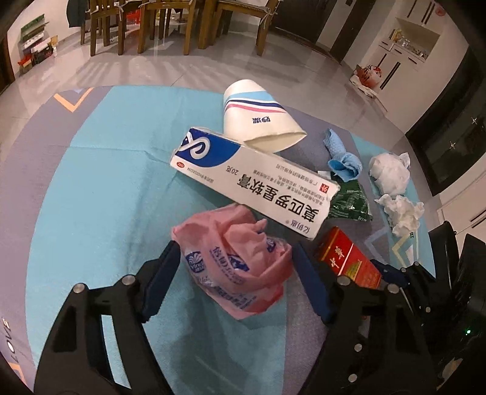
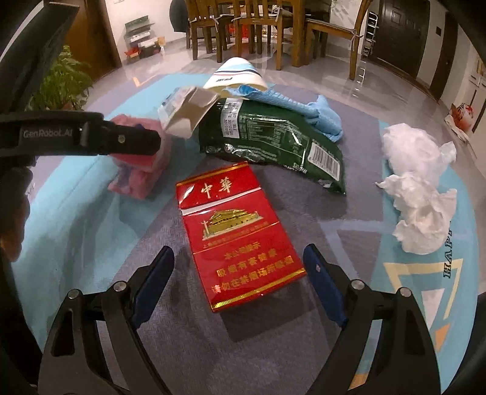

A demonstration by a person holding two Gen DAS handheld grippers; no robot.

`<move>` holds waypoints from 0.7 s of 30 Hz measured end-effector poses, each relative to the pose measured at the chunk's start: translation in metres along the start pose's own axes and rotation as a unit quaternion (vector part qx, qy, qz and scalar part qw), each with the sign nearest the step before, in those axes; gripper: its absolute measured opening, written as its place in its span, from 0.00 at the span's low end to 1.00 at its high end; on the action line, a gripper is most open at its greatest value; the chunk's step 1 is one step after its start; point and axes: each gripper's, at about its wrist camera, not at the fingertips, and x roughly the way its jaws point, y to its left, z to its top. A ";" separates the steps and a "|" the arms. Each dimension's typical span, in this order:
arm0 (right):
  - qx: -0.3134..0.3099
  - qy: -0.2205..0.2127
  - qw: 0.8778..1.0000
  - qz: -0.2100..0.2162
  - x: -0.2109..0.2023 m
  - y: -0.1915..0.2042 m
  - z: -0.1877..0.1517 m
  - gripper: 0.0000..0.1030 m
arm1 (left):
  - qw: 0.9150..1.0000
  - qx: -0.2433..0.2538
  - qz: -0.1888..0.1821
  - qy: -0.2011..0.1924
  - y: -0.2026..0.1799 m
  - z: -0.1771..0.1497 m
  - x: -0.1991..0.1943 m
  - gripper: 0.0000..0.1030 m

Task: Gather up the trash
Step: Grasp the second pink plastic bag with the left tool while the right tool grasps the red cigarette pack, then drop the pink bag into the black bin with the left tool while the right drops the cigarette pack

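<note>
Trash lies on a round rug. My left gripper is open, its fingers on either side of a crumpled pink plastic bag; whether they touch it is unclear. My right gripper is open around the near end of a red cigarette pack, not closed on it. Beyond lie a white ointment box, a paper cup on its side, a green snack wrapper, a blue cloth and white crumpled tissues. The left gripper and pink bag show in the right wrist view.
The rug is teal and grey, on a glossy tiled floor. Wooden chairs and a table stand behind. A potted plant is at far left, boxes by the wall.
</note>
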 end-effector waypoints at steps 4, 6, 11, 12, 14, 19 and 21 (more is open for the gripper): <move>-0.011 -0.001 1.000 -0.014 -0.002 0.004 0.000 0.63 | 1.000 0.003 -0.001 0.003 -0.002 -0.002 0.000 0.60; -0.011 0.000 1.000 -0.011 -0.002 0.004 -0.001 0.62 | 1.000 0.004 -0.002 0.003 -0.004 -0.006 -0.002 0.53; -0.007 0.002 1.000 -0.004 -0.011 0.007 -0.009 0.62 | 1.000 0.015 -0.008 0.013 -0.008 -0.016 -0.012 0.40; -0.005 0.001 1.000 -0.003 -0.015 0.005 -0.011 0.62 | 1.000 0.016 -0.011 0.016 -0.009 -0.019 -0.014 0.39; -0.002 -0.002 1.000 -0.003 -0.022 0.004 -0.014 0.62 | 1.000 0.013 -0.019 0.021 -0.009 -0.025 -0.019 0.39; 0.016 -0.008 1.000 0.002 -0.039 -0.005 -0.023 0.62 | 0.999 0.019 -0.038 0.029 -0.017 -0.040 -0.034 0.38; 0.023 -0.013 1.000 0.006 -0.046 -0.007 -0.026 0.62 | 0.998 0.028 -0.045 0.028 -0.024 -0.045 -0.041 0.38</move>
